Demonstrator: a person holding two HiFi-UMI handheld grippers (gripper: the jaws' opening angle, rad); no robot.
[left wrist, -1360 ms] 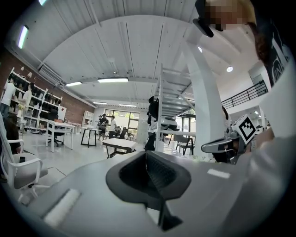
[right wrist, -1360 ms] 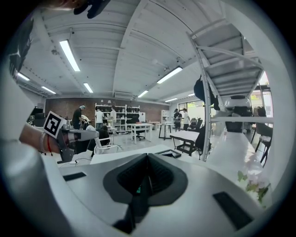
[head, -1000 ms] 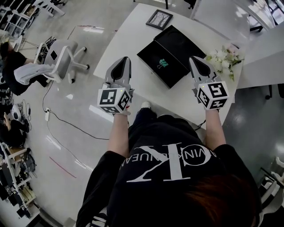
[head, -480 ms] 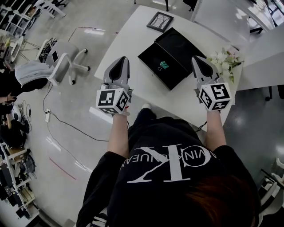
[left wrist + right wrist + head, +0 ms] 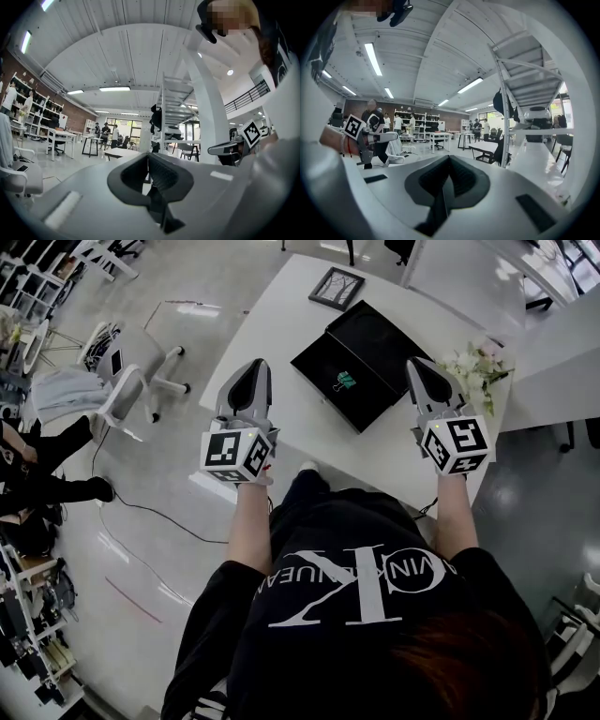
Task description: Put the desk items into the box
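Hardly anything has moved in the last second. Both hand-held grippers hang almost where they were, and only a person (image 5: 42, 479) far left of the box has walked off from the chair (image 5: 127, 367).

The box (image 5: 375, 338) lies open on the table (image 5: 272, 324), skewed, with one corner pointing toward me. A green clip (image 5: 343, 381) already sits in its nearer half. Of what I judge is left to pack, the frame (image 5: 336, 284) lies beyond the box's far-left side and the flowers (image 5: 473, 362) just off its right corner.

My left hand-held gripper (image 5: 251, 376) is at the box's near left and my right hand-held gripper (image 5: 420, 371) at its near right, both pointing away from me. Each gripper's own view shows its jaws together with nothing between them.

The right one is near the flowers, so I'd take those with it, opening first and reaching forward and slightly right. The frame is well apart from the left one, forward past the box's left corner.
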